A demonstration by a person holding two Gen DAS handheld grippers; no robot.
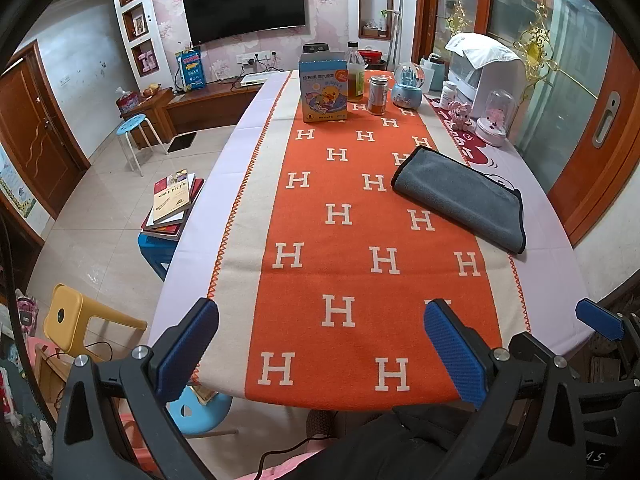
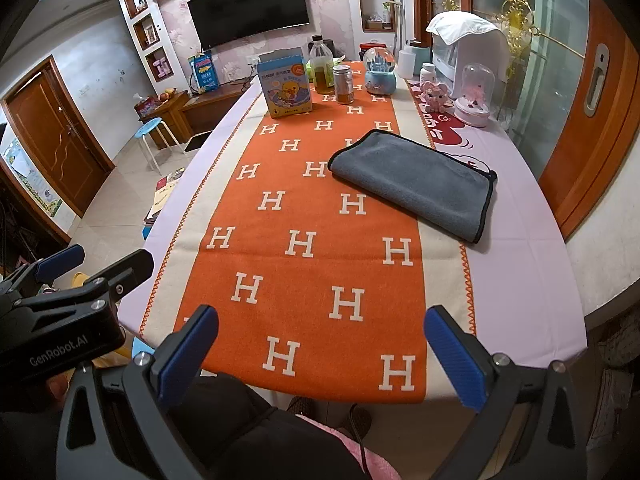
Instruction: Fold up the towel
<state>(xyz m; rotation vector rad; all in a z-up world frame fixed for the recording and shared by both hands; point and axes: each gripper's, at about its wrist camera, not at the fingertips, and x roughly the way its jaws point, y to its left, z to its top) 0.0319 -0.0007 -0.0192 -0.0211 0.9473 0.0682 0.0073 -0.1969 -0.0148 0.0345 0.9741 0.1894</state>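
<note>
Orange cloth patterned with white H letters [image 2: 304, 280] covered the long bench [image 2: 528, 280], and on its right half, well ahead of both tools, lay the grey microfibre towel with black edging [image 2: 412, 184], apparently doubled over already. The left gripper [image 1: 320, 352] and right gripper [image 2: 320, 356] hung at the near edge, jaws spread wide and empty. A further fold would go best by pinching both near corners together, lifting evenly, and laying edge on edge.
</note>
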